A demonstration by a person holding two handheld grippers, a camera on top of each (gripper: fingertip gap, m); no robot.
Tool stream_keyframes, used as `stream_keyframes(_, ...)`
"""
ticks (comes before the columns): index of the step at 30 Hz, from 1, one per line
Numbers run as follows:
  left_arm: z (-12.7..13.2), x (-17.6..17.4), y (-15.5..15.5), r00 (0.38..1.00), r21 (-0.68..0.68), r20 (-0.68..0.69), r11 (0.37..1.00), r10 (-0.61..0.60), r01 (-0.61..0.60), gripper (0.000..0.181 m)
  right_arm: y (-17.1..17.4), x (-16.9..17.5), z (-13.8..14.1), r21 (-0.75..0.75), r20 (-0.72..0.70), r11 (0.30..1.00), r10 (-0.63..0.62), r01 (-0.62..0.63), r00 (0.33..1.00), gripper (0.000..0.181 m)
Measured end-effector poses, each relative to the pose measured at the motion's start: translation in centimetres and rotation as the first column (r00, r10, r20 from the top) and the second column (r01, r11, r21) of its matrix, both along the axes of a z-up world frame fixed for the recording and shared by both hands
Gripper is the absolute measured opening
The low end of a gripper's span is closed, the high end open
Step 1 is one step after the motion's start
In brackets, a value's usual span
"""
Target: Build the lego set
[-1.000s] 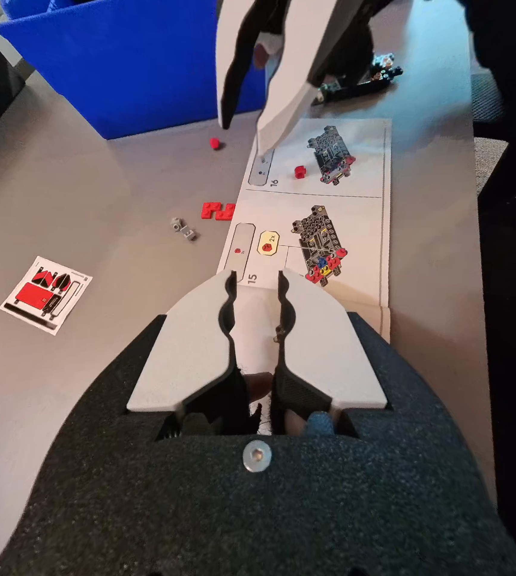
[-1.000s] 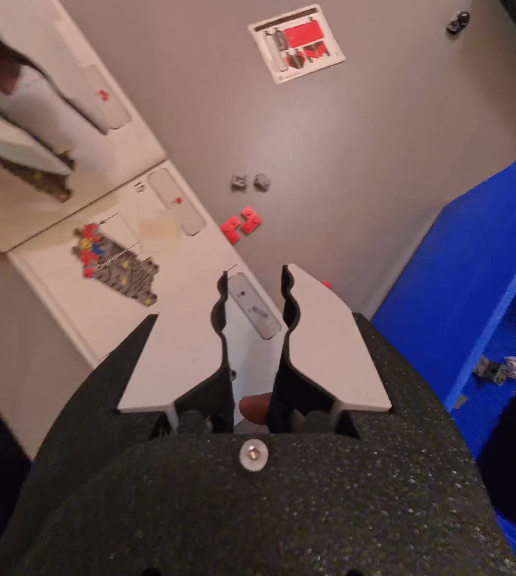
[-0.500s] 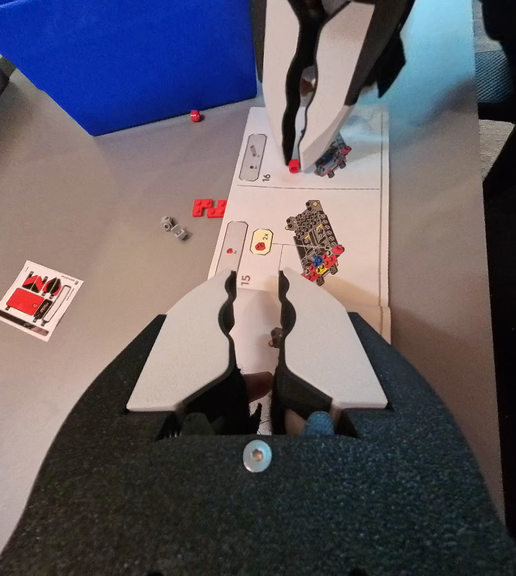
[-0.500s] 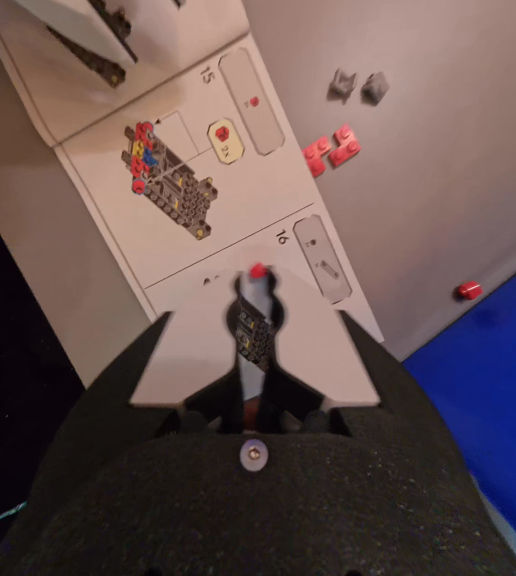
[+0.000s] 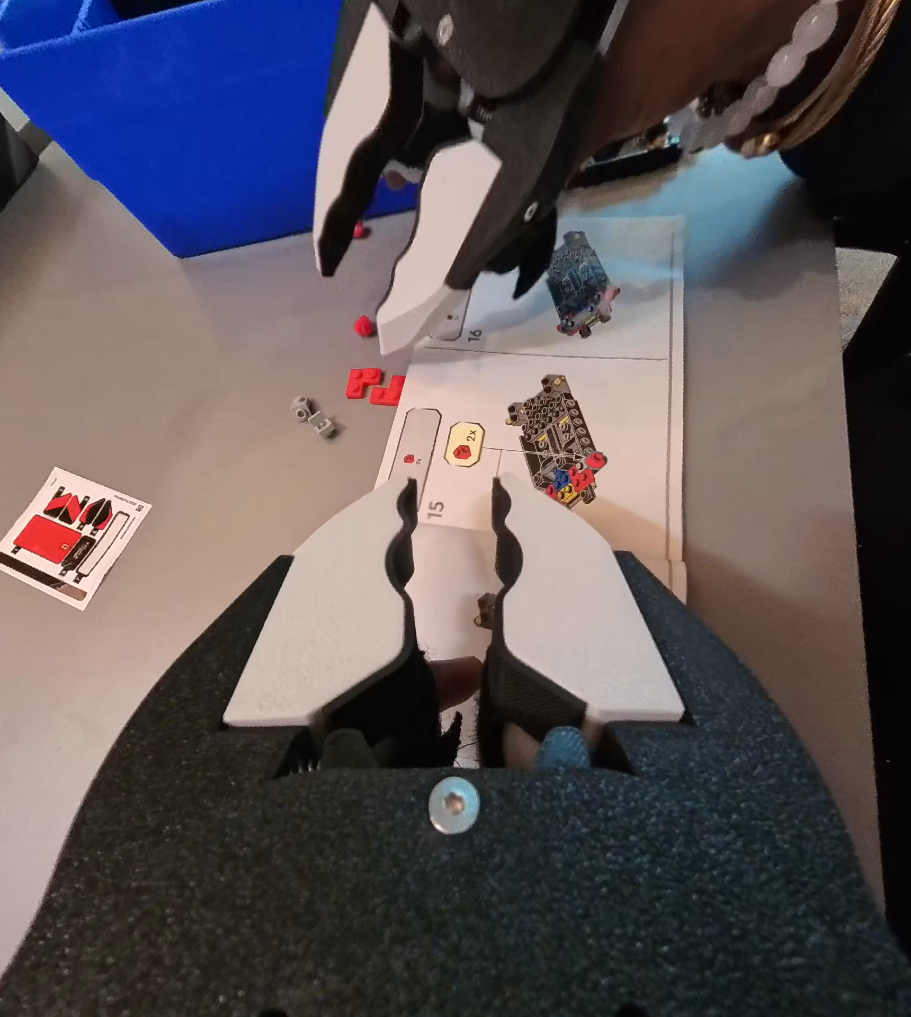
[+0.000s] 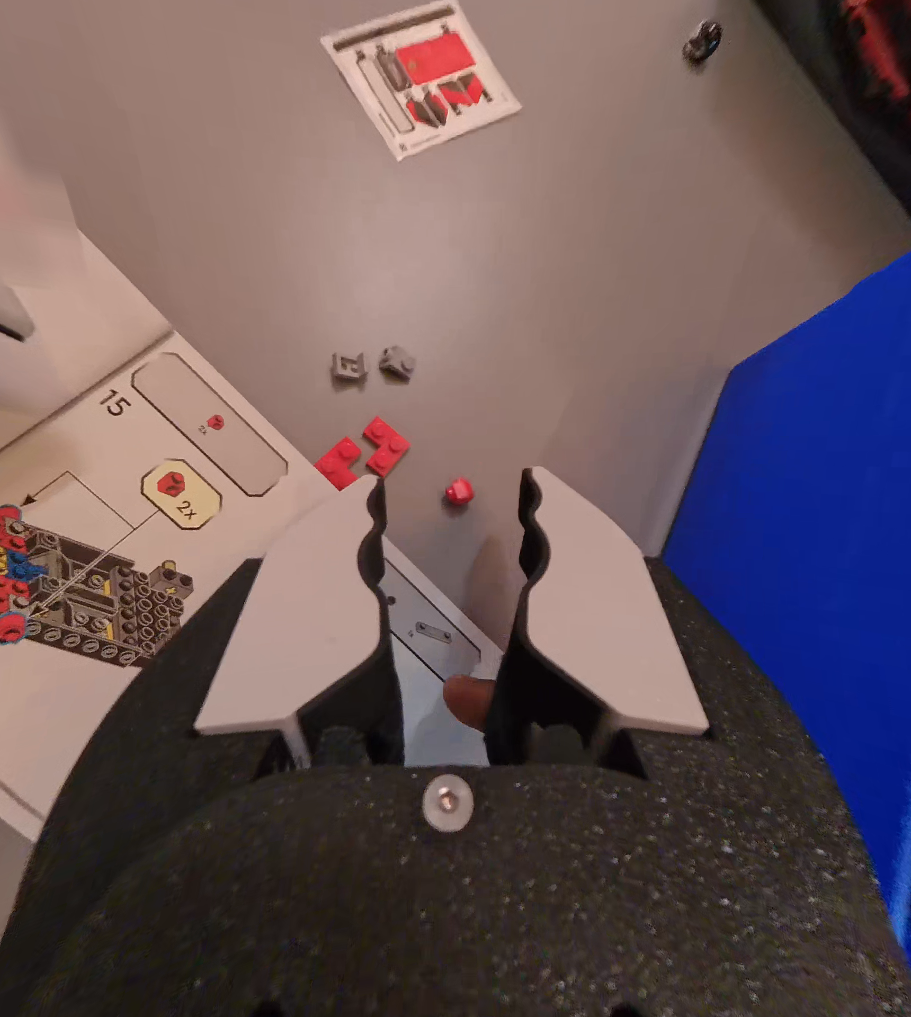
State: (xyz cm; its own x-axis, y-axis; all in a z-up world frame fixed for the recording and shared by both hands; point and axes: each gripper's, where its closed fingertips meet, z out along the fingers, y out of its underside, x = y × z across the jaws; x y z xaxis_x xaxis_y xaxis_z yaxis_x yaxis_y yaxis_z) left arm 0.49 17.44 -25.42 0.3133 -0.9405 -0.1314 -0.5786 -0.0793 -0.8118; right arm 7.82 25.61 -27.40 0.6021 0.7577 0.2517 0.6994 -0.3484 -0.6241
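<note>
My right gripper (image 6: 450, 479) is open and empty, low over the grey table (image 6: 552, 247). A small red round piece (image 6: 459, 491) lies on the table just past its fingertips, in line with the gap. In the left wrist view the right gripper (image 5: 357, 302) hangs at the top, with that red piece (image 5: 364, 326) beside its lower fingertip. A second small red piece (image 5: 360, 228) lies by the blue bin. My left gripper (image 5: 453, 484) is open and empty over the open instruction booklet (image 5: 629, 396).
Two red L-shaped plates (image 6: 387, 446) and two small grey pieces (image 6: 349, 367) lie left of the booklet (image 6: 84, 688). A sticker sheet (image 5: 68, 536) lies farther left. A blue bin (image 5: 167, 126) stands at the back, close to my right gripper (image 6: 827, 440).
Half a second ago my right gripper was shut on the small red piece over the booklet. It has moved left off the page, opened, and the piece now lies on the table.
</note>
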Motion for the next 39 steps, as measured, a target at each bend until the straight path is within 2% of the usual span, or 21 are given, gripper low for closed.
stream_keyframes(1, 0.0, -0.1, 0.1, 1.0, 0.0, -0.001, 1.0, 0.004, -0.004, 0.026, -0.2, -0.1, 0.8, 0.01, -0.03, 1.0, 0.012, -0.012, 0.999, 0.046)
stream_keyframes(3, 0.0, -0.2, 0.2, 1.0, 0.0, 0.0, 1.0, 0.017, -0.017, 0.026, -1.0, -0.4, 3.3, 0.038, -0.119, 0.998, 0.064, -0.059, 0.991, 0.043)
stream_keyframes(5, 0.0, -0.5, 0.5, 1.0, 0.01, 0.001, 0.999, 0.031, -0.031, 0.026, -0.9, 0.8, 7.1, 0.106, -0.216, 0.993, 0.063, -0.041, 0.974, 0.028)
stream_keyframes(7, 0.2, -0.8, 1.0, 0.998, 0.026, 0.013, 0.998, 0.054, -0.054, 0.023, 0.1, 3.7, 10.7, 0.169, -0.295, 0.984, 0.004, 0.048, 0.956, 0.019)
stream_keyframes(8, 0.5, -0.8, 1.3, 0.997, 0.034, 0.037, 0.997, 0.069, -0.071, 0.015, 0.8, 5.6, 12.0, 0.188, -0.305, 0.978, -0.029, 0.09, 0.952, 0.009)
stream_keyframes(9, 1.0, -0.8, 1.7, 0.993, 0.037, 0.076, 0.995, 0.092, -0.095, 0.005, 1.6, 7.6, 12.9, 0.202, -0.289, 0.971, -0.063, 0.126, 0.955, 0.0)
stream_keyframes(10, 1.6, -0.7, 2.0, 0.985, 0.019, 0.127, 0.993, 0.116, -0.119, 0.0, 2.3, 9.6, 13.5, 0.21, -0.254, 0.966, -0.097, 0.152, 0.962, 0.0)
stream_keyframes(11, 2.2, -0.5, 2.0, 0.974, -0.021, 0.184, 0.991, 0.132, -0.13, 0.0, 3.1, 11.5, 13.6, 0.202, -0.205, 0.963, -0.136, 0.178, 0.969, 0.0)
stream_keyframes(13, 3.2, -0.2, 2.1, 0.949, -0.086, 0.276, 0.987, 0.153, -0.134, 0.0, 3.9, 14.2, 12.3, 0.091, -0.087, 0.976, -0.189, 0.196, 0.978, 0.0)
stream_keyframes(16, 3.4, -0.6, 2.2, 0.941, -0.092, 0.291, 0.984, 0.17, -0.15, 0.0, 4.7, 15.2, 9.9, -0.052, -0.046, 0.986, -0.162, 0.159, 0.986, 0.006)
stream_keyframes(19, 2.9, -1.4, 2.7, 0.95, -0.088, 0.227, 0.976, 0.215, -0.199, 0.0, 6.0, 16.1, 9.0, -0.041, -0.038, 0.974, -0.223, 0.221, 0.974, 0.006)
stream_keyframes(21, 3.3, -1.4, 2.6, 0.944, -0.102, 0.247, 0.975, 0.219, -0.2, 0.0, 6.0, 16.1, 9.5, -0.003, -0.034, 0.976, -0.217, 0.217, 0.976, 0.0)
stream_keyframes(25, 3.2, -1.4, 2.5, 0.941, -0.128, 0.261, 0.974, 0.215, -0.187, 0.0, 6.0, 16.7, 10.2, 0.034, -0.05, 0.972, -0.232, 0.234, 0.971, 0.003)
stream_keyframes(27, 3.0, -1.4, 2.5, 0.944, -0.126, 0.253, 0.974, 0.214, -0.187, 0.0, 5.9, 17.1, 10.3, 0.029, -0.067, 0.968, -0.248, 0.25, 0.966, 0.008)
stream_keyframes(29, 3.1, -1.4, 2.4, 0.945, -0.121, 0.251, 0.976, 0.209, -0.184, 0.0, 5.8, 17.5, 10.2, 0.022, -0.057, 0.965, -0.258, 0.26, 0.964, 0.001)
stream_keyframes(32, 3.3, -1.3, 2.3, 0.945, -0.114, 0.255, 0.977, 0.204, -0.18, 0.0, 5.8, 17.5, 10.0, 0.021, -0.048, 0.965, -0.259, 0.26, 0.965, 0.0)
stream_keyframes(36, 3.4, -1.4, 2.3, 0.948, -0.1, 0.246, 0.978, 0.204, -0.185, 0.0, 5.7, 16.9, 9.0, -0.017, -0.02, 0.97, -0.242, 0.241, 0.97, 0.013)
stream_keyframes(38, 3.5, -1.5, 2.3, 0.948, -0.09, 0.242, 0.978, 0.206, -0.19, 0.001, 5.7, 16.6, 8.2, -0.034, 0.008, 0.975, -0.218, 0.218, 0.976, 0.001)
stream_keyframes(39, 3.5, -1.4, 2.3, 0.949, -0.088, 0.241, 0.978, 0.204, -0.188, 0.001, 5.9, 16.5, 7.9, -0.038, 0.012, 0.975, -0.217, 0.217, 0.976, 0.0)
